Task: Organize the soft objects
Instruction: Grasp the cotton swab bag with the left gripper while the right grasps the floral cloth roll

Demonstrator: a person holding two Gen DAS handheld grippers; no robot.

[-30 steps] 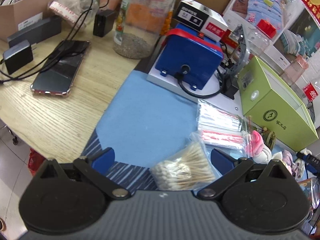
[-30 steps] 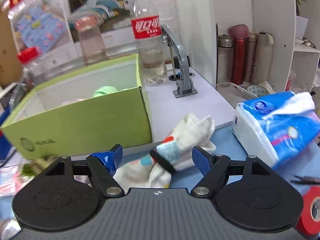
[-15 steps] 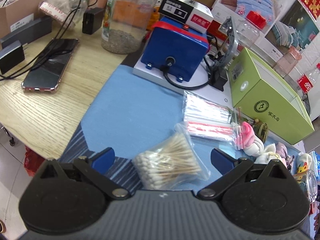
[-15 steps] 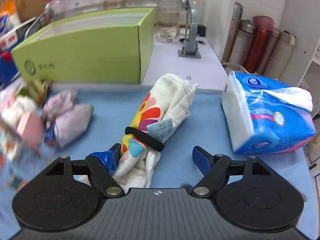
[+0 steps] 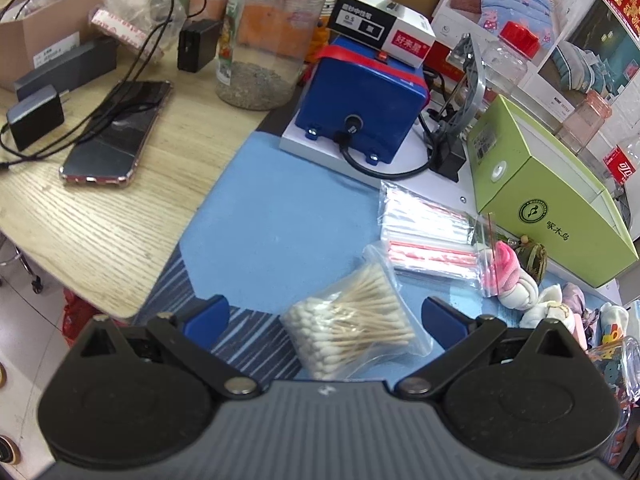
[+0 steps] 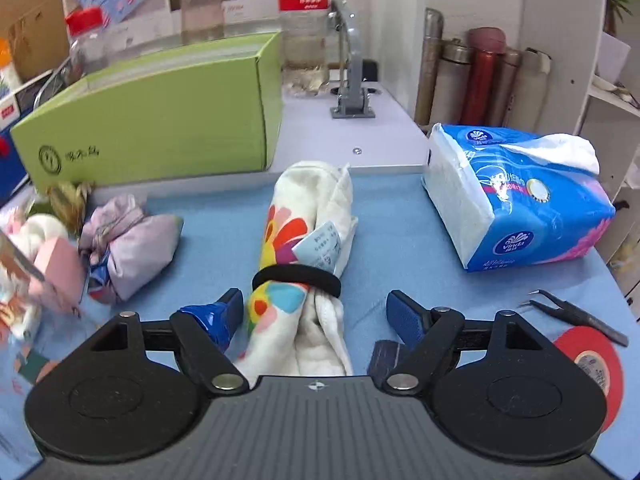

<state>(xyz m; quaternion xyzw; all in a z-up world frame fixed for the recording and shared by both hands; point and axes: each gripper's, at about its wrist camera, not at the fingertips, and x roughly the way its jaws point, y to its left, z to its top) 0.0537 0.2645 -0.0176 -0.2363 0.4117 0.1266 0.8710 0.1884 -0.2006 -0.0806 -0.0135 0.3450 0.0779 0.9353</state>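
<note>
A rolled white cloth (image 6: 308,208) with a bright flower print and a black band around it lies on the blue mat (image 6: 400,240). My right gripper (image 6: 314,302) stands open around its near end; the left finger is close to the cloth, the right finger is well apart from it. A lilac cloth bundle (image 6: 132,244) lies to the left, in front of the green box (image 6: 160,120). My left gripper (image 5: 324,314) hangs open over a bag of cotton swabs (image 5: 352,328). Pink and white soft toys (image 5: 516,284) lie beside the green box (image 5: 540,200).
A blue tissue pack (image 6: 516,200) sits on the mat at the right, with tweezers (image 6: 576,316) and red tape (image 6: 592,364) nearer. In the left wrist view, bagged straws (image 5: 428,236), a blue machine (image 5: 360,100) and a phone (image 5: 116,132) on the wooden table.
The right gripper swung away from the green box's opening and sank toward the mat; the rolled cloth now lies flat between its fingers. The left gripper has barely shifted.
</note>
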